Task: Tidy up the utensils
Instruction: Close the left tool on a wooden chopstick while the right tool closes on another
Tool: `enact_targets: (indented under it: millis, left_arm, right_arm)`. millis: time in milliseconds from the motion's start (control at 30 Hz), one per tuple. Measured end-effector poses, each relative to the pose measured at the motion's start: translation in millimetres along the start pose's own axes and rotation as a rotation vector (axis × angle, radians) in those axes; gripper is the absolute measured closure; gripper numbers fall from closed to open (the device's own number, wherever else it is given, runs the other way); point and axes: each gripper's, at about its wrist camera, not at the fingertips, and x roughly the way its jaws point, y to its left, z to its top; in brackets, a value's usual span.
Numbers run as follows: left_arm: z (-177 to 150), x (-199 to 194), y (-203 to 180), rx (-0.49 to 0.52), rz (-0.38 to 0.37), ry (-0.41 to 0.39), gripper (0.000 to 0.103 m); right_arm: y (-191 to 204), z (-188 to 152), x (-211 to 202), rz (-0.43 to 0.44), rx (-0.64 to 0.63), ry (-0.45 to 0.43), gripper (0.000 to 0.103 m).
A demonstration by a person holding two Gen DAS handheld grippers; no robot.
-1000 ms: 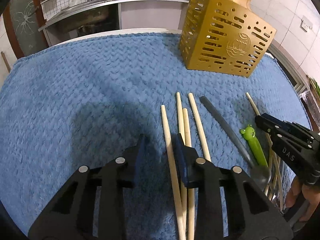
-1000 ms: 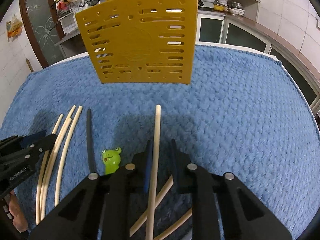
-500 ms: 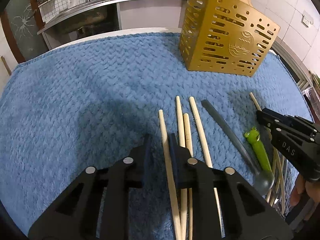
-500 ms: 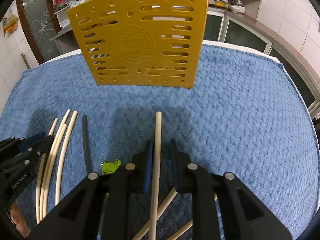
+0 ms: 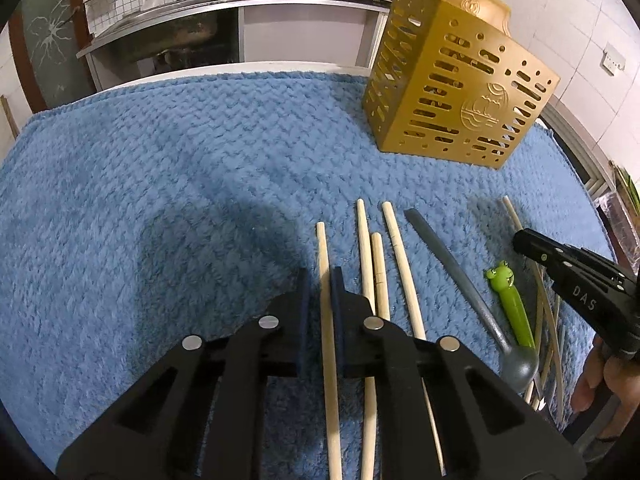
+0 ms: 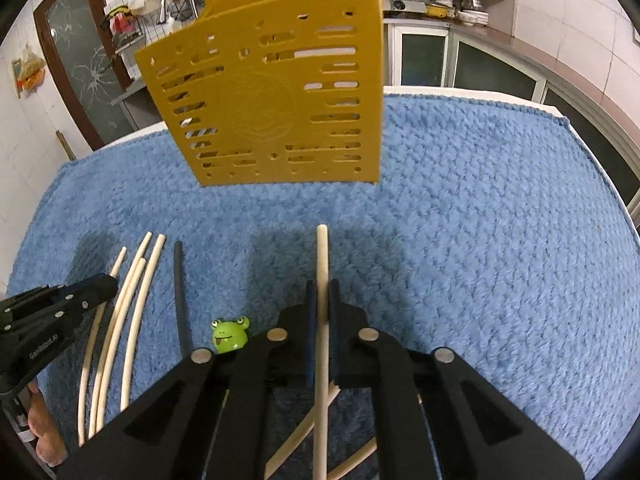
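A gold slotted utensil holder (image 5: 460,92) stands upright on the blue towel (image 5: 160,200); it also shows in the right wrist view (image 6: 272,92). My left gripper (image 5: 320,280) is shut on a pale wooden chopstick (image 5: 324,248), the leftmost of several lying side by side. My right gripper (image 6: 319,294) is shut on another chopstick (image 6: 322,256) and is raised above the towel. A dark grey spoon (image 5: 452,272) and a green frog-headed utensil (image 5: 508,300) lie between the two groups of chopsticks.
More chopsticks (image 6: 132,304) lie left of the right gripper, and others cross under it (image 6: 296,436). The towel covers a white table (image 5: 200,72). A kitchen counter and sink (image 5: 168,12) stand behind.
My left gripper has closed around the leftmost chopstick. My right gripper has lifted with its chopstick, and the holder looks nearer and higher in its view.
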Motion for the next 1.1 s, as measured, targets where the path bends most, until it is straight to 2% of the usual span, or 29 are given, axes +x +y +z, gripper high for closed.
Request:
enact_targets:
  millis: [267, 367, 467, 567, 633, 700, 767, 900, 1100]
  left_arm:
    - [-4, -6, -7, 0.022, 0.009, -0.046, 0.095]
    - [-3, -15, -4, 0.010, -0.006, -0.075, 0.096]
    - [-3, -31, -4, 0.009, -0.004, -0.139, 0.103]
    - [-1, -55, -5, 0.009, -0.007, -0.231, 0.103]
    - [0, -63, -7, 0.022, -0.008, -0.251, 0.103]
    - [4, -60, -6, 0.024, -0.012, -0.211, 0.103]
    - [7, -46, -3, 0.013, -0.027, -0.132, 0.103]
    - [7, -19, 1, 0.003, 0.020, -0.029, 0.103]
    - [10, -4, 7, -0.011, 0.001, 0.029, 0.103]
  right_arm:
    - [-5, -1, -7, 0.017, 0.029, -0.081, 0.097]
    - [-10, 1, -20, 0.050, 0.051, -0.148, 0.097]
    - [-14, 3, -31, 0.070, 0.061, -0.199, 0.097]
    - [-17, 6, -46, 0.101, 0.077, -0.253, 0.097]
    - [-17, 7, -50, 0.102, 0.069, -0.250, 0.097]
    - [-17, 9, -46, 0.091, 0.059, -0.218, 0.097]
    - [-16, 8, -33, 0.045, 0.043, -0.152, 0.097]
    - [-16, 5, -16, 0.024, 0.028, -0.078, 0.097]
    - [-15, 3, -5, -0.005, 0.012, -0.021, 0.097]
